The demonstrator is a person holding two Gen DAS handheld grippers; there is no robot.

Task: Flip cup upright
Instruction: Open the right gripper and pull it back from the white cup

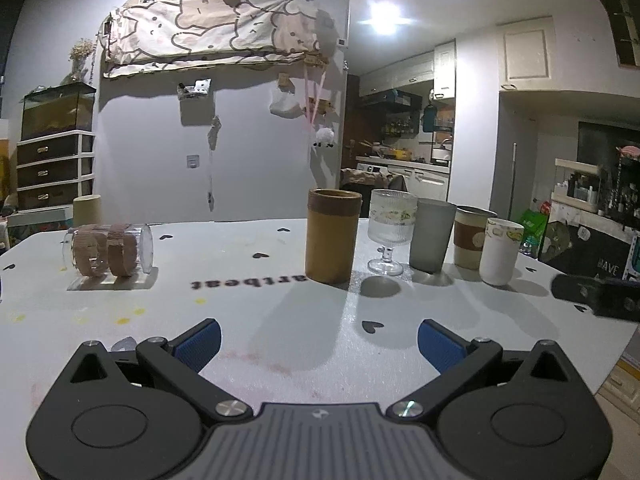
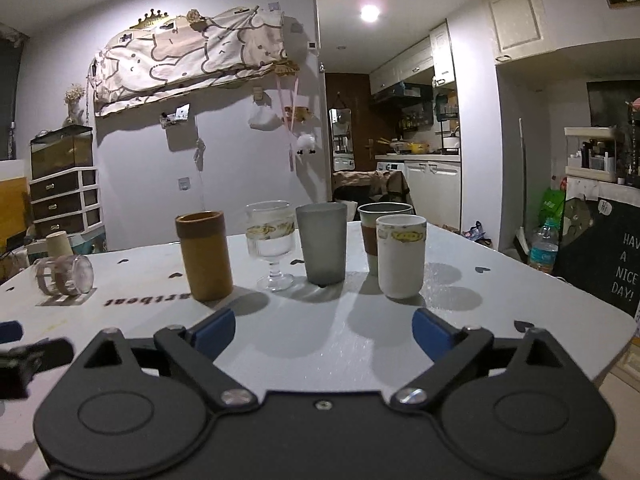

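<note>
A clear glass cup with two brown bands (image 1: 110, 254) lies on its side at the far left of the white table (image 1: 280, 320); it also shows in the right wrist view (image 2: 66, 275). My left gripper (image 1: 318, 338) is open and empty, well short of the cup and to its right. My right gripper (image 2: 324, 330) is open and empty, facing the row of upright cups. The right gripper's black body (image 1: 600, 294) shows at the right edge of the left wrist view.
A row of upright cups stands mid-table: a tan cylinder (image 2: 205, 256), a stemmed glass (image 2: 272, 246), a grey tumbler (image 2: 322, 250), a brown-banded cup (image 2: 378, 232) and a white cup (image 2: 401, 256). A beige cup (image 1: 86, 210) stands behind the table's far left edge.
</note>
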